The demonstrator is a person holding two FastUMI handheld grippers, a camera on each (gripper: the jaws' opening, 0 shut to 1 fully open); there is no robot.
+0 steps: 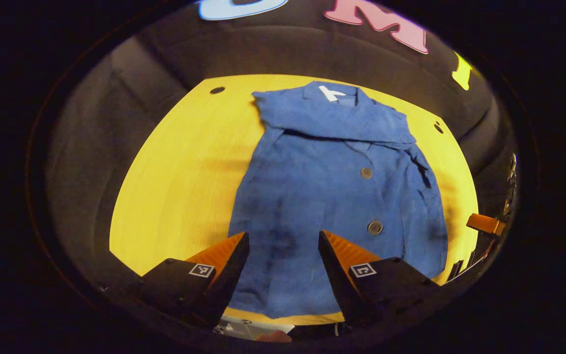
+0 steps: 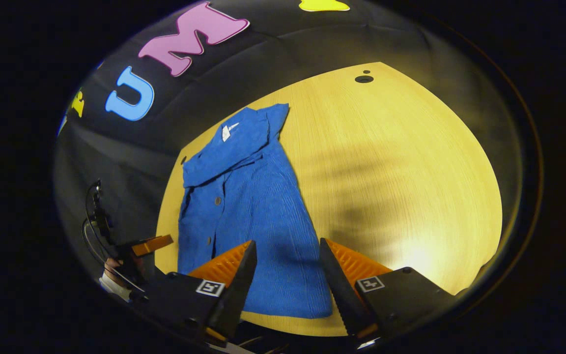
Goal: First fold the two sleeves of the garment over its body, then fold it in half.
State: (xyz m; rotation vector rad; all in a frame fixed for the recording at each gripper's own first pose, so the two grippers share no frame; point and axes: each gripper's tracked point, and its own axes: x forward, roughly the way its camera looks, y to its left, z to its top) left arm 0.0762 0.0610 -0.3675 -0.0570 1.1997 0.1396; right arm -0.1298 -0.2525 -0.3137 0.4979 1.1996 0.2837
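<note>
In the left gripper view, we see the shirt's bottom hem partly covered by the left claw's fingers, and the other claw is cut off at the right rim. In the right gripper view, we cannot tell how the folded sleeves lie under the shirt.

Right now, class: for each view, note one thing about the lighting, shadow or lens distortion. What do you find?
Left gripper view: the fisheye bows the yellow table into a dome; the left tongs darken the blue shirt beneath. Right gripper view: soft shadows cross the table, with glare near the right tongs.
</note>
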